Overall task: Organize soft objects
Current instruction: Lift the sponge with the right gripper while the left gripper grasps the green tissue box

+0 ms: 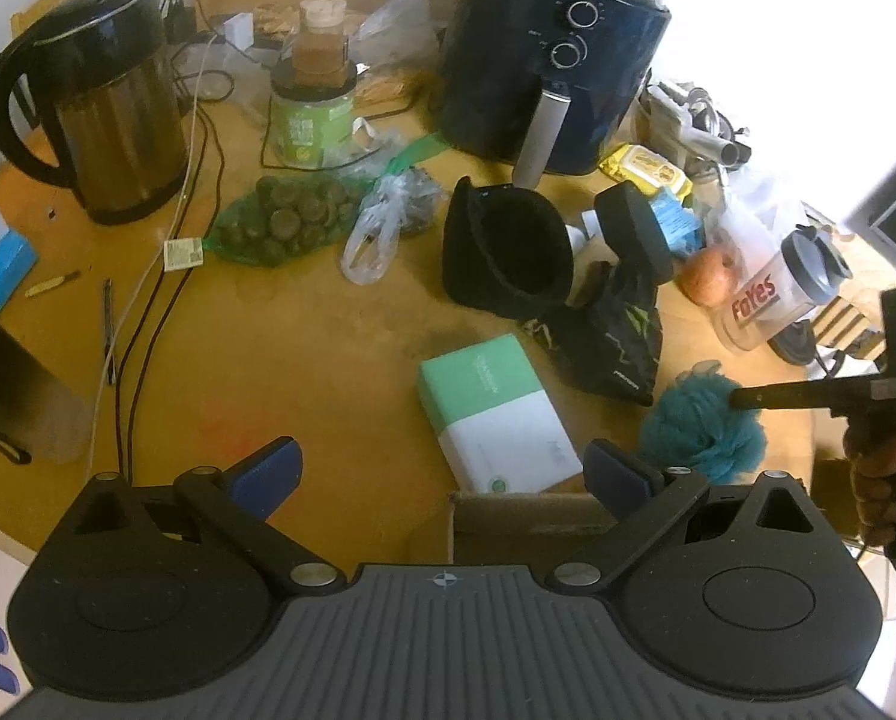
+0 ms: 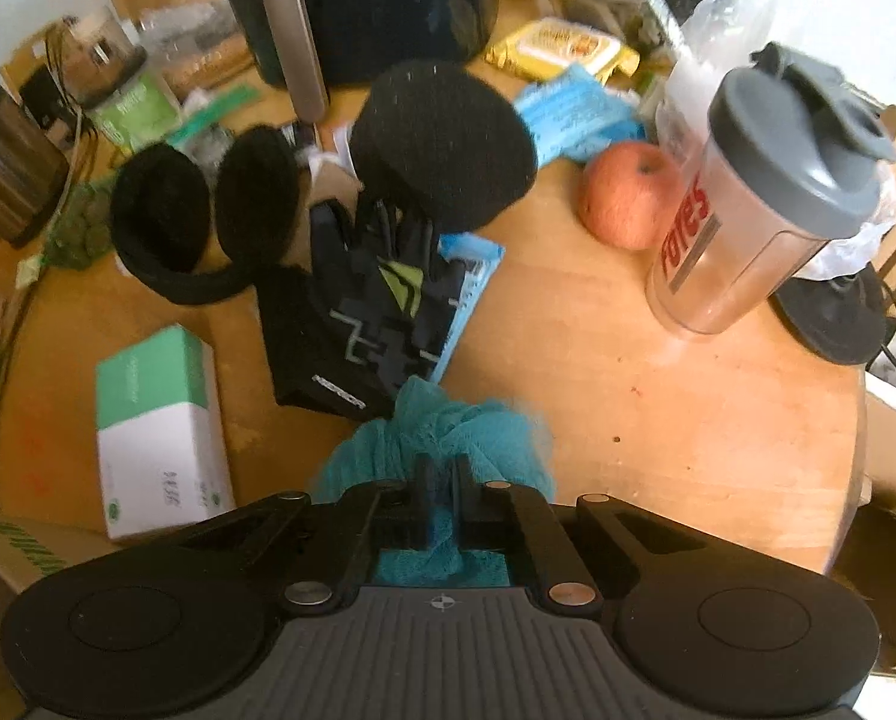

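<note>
The right gripper has its two black fingers drawn close together on a teal mesh bath pouf, pinching a fold of the netting between them — the rest of the pouf bulges out ahead and to both sides of the fingertips, just above the round wooden table. In the left wrist view the same pouf sits at the table's near right edge with the right gripper's dark fingers reaching into it from the right.

The left gripper hangs with its blue-padded fingers spread wide and nothing between them, above the table's near side and over a green-and-white cardboard box.

Just beyond the pouf lies a black patterned glove with a lime-green mark, resting partly on a light blue packet. Behind the glove stand black fuzzy earmuffs and a black knitted hat, the hat raised above the glove. To the right of these, well apart from the pouf, are a red-orange apple and a clear plastic shaker bottle with a grey lid, the two near each other.

Farther back stand a dark air fryer with a metal handle and a steel electric kettle.
</note>
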Demonstrator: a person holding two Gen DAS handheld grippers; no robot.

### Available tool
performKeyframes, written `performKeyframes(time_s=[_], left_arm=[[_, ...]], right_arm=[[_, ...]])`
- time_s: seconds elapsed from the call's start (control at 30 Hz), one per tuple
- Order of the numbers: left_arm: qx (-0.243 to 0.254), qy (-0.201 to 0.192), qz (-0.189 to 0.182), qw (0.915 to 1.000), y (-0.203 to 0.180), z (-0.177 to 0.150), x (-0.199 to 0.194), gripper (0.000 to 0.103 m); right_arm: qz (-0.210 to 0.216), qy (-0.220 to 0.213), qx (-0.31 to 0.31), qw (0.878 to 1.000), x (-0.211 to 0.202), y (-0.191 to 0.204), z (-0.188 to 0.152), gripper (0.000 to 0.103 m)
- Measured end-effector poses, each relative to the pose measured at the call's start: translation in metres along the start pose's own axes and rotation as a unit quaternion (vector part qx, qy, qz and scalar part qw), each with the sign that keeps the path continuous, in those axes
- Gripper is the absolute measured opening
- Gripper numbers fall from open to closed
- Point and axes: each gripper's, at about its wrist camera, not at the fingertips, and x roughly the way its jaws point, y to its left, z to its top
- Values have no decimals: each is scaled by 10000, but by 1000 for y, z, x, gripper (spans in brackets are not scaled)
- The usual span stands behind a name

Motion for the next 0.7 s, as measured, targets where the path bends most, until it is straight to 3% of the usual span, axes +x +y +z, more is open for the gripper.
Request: performKeyframes(time_s=[0.33,0.7], left_arm=[[230,-29,-72,9997,-7,16,5,102],[585,313,-110,9977,-19,43,44,102]], right_arm=[[222,-707,-68,9972,-49,-1,-11,5],[155,-1127,-25,9935,-83,-1,-21,5]])
